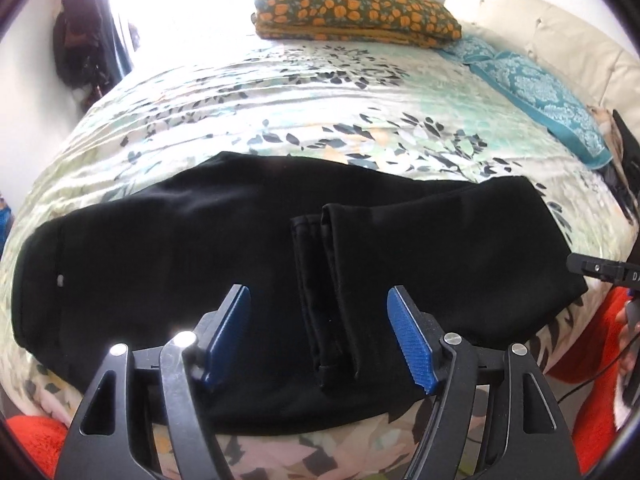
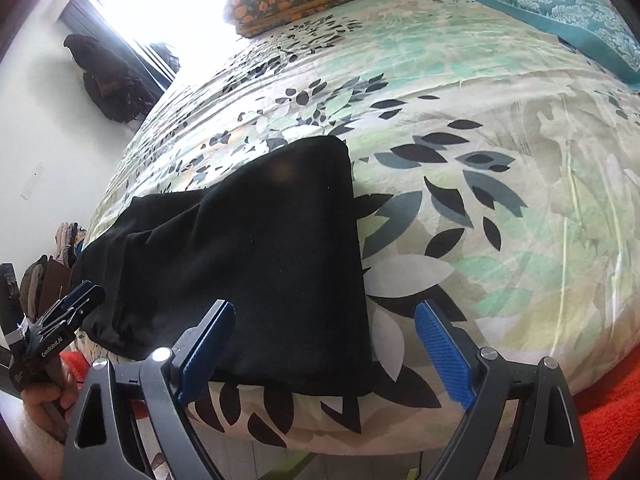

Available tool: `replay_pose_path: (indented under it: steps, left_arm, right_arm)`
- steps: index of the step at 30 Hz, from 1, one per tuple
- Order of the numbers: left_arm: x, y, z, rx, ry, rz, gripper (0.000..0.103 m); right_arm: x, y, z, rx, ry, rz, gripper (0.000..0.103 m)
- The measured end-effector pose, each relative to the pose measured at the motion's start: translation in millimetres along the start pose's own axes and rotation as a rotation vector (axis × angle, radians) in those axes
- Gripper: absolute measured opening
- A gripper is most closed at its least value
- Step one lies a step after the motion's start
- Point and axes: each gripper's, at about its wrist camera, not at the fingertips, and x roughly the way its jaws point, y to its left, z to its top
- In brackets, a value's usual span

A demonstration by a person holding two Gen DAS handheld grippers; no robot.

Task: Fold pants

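Black pants [image 1: 200, 248] lie across the near edge of the bed, folded over, with the leg hems [image 1: 324, 280] lying on top near the middle. My left gripper [image 1: 318, 304] is open and empty, its blue pads straddling the hems just above the cloth. In the right wrist view the pants [image 2: 272, 248] end in a folded edge at their right. My right gripper [image 2: 324, 320] is open and empty over that right end. The left gripper [image 2: 76, 304] also shows at the far left there.
The bed [image 1: 320, 92] has a leaf-print cover. A folded orange-flowered blanket [image 1: 356, 12] and a teal pillow [image 1: 544, 92] lie at the far side by a cream headboard [image 1: 560, 28]. Red cloth [image 2: 612, 420] lies below the bed edge.
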Motion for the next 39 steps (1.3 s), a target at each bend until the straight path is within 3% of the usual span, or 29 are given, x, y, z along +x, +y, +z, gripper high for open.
replay_pose_path:
  steps: [2,5,8,11,14,16,20,24,26,30,31,32,33,36,39]
  left_arm:
    - [-3,11,4,-0.027,-0.007,0.019,0.074]
    - [-8,54,9,-0.182,-0.002,0.014,0.085]
    - [-15,105,11,-0.309,-0.004,0.010,0.086]
    - [-36,161,15,-0.366,-0.062,0.064,0.088]
    - [-59,233,15,-0.433,-0.126,0.157,0.097]
    - [-63,283,9,-0.505,-0.130,0.153,0.098]
    - [-28,362,-17,-0.621,-0.002,0.060,0.098]
    - [22,372,-40,-0.614,0.124,-0.075,0.098]
    - [48,373,-49,-0.615,0.222,-0.118,0.099]
    - [56,367,-50,-0.580,0.237,-0.119,0.102]
    - [55,365,-50,-0.561,0.236,-0.122,0.098]
    - [52,362,-48,-0.547,0.227,-0.162,0.069]
    - [49,361,-44,-0.564,0.226,-0.254,0.029]
    - [36,352,-34,-0.539,0.219,-0.195,0.017]
    - [14,345,-26,-0.589,0.165,-0.174,0.013]
  right_arm:
    - [-2,3,0,-0.010,-0.011,-0.008,0.091]
    - [-10,9,0,-0.053,-0.045,-0.023,0.091]
    - [-13,20,1,-0.102,-0.065,-0.042,0.091]
    - [-12,45,1,-0.184,-0.067,-0.036,0.091]
    - [-6,83,-6,-0.282,-0.045,0.008,0.091]
    - [1,113,-14,-0.359,-0.020,0.046,0.091]
    - [20,161,-39,-0.497,0.044,0.082,0.091]
    - [34,184,-54,-0.547,0.104,0.099,0.091]
    - [38,189,-57,-0.564,0.117,0.086,0.091]
    - [41,191,-57,-0.565,0.122,0.065,0.091]
    - [42,191,-55,-0.561,0.124,0.061,0.091]
    - [44,189,-55,-0.556,0.126,0.057,0.091]
    - [45,189,-53,-0.549,0.128,0.052,0.091]
    - [46,185,-50,-0.529,0.126,0.046,0.091]
    - [40,183,-44,-0.520,0.094,0.052,0.091]
